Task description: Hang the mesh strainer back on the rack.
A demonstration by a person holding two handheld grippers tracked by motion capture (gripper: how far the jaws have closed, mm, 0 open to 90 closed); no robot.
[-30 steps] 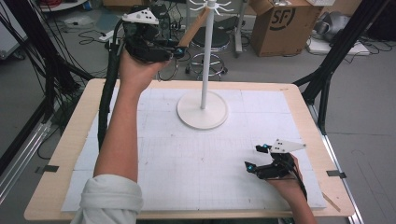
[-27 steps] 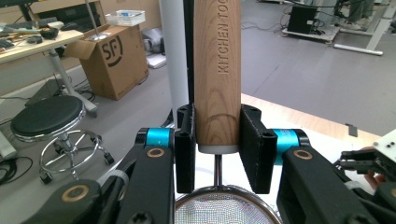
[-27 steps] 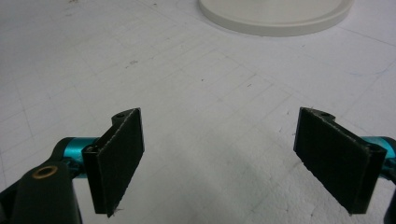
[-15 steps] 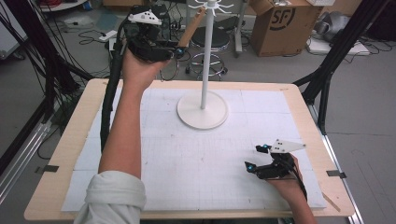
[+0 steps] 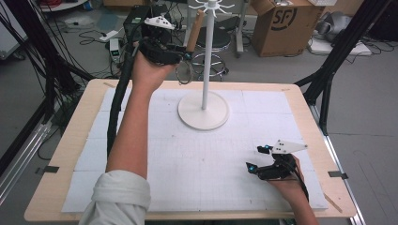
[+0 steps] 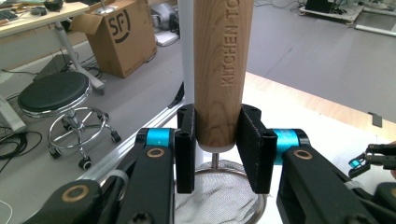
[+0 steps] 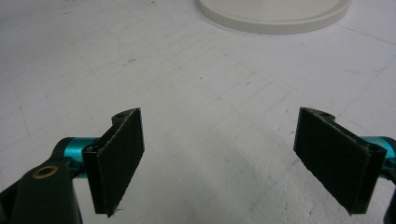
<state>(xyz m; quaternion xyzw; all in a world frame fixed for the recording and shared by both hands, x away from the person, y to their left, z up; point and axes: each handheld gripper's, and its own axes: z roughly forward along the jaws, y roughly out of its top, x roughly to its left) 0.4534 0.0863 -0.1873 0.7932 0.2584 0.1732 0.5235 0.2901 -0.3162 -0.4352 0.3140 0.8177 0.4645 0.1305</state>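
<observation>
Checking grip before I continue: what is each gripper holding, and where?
Left gripper clamps the sieve's wooden handle near its lower end; right gripper holds nothing.

White mat [image 5: 141,140] covers table [image 5: 70,154]. Beyond the table's far edge: black stool [image 6: 53,93], SF cardboard box [image 5: 281,26] to its right, cables [image 5: 89,35] left.

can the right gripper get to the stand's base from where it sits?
Probably yes. The right gripper rests open on the white mat, and only bare mat lies between it and the stand base; the left gripper holds the strainer's wooden handle higher up.
</observation>
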